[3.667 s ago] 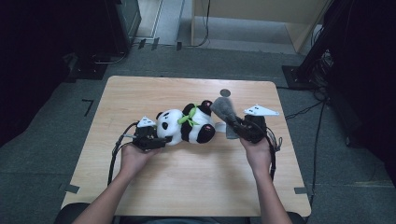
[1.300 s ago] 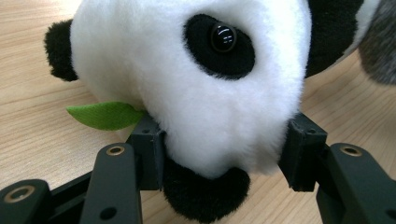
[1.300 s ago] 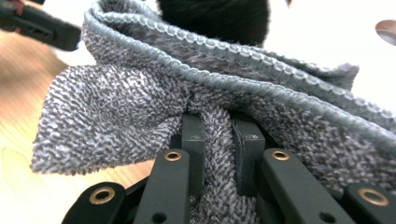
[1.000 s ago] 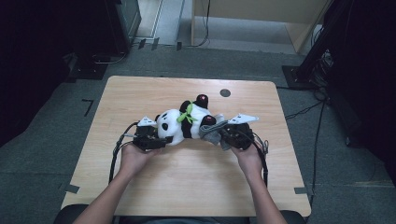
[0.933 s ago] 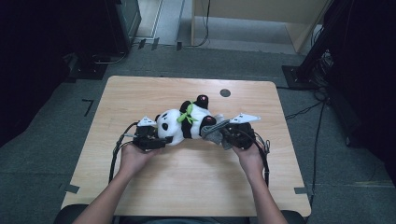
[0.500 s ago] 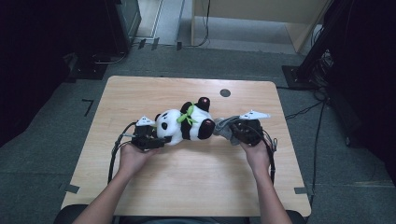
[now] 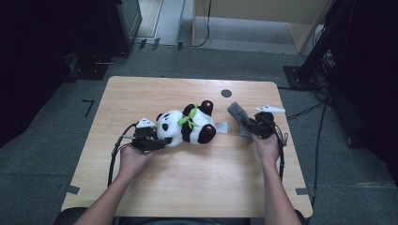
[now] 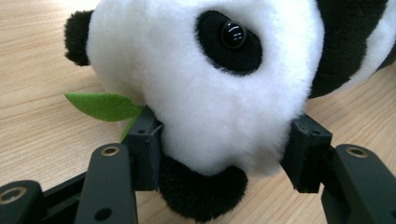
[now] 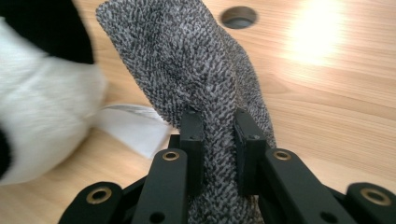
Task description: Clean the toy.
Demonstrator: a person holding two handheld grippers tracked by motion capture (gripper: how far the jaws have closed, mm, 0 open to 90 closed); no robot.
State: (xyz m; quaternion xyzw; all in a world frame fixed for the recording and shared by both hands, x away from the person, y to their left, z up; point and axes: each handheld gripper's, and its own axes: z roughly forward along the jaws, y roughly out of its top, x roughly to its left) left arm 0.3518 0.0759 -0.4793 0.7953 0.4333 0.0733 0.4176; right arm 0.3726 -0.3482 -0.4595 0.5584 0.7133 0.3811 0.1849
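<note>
Surface (image 7: 187, 187) first: my toy panda (image 7: 187, 127) lies in its middle. My left claw (image 8: 224, 154) squeezes the panda's head, its jaws just easing wider. Right of the panda, my right claw (image 9: 218, 135) pinches a grey sock (image 9: 196, 60).

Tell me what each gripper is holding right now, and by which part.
Left gripper clamps the plush panda by its head. Right gripper pinches the grey knitted sock across its middle.

The left gripper (image 8: 224, 154) has its jaws either side of a plush panda's (image 8: 210, 88) white head, a green leaf (image 8: 102, 105) beside it on the wooden table (image 8: 32, 60).
</note>
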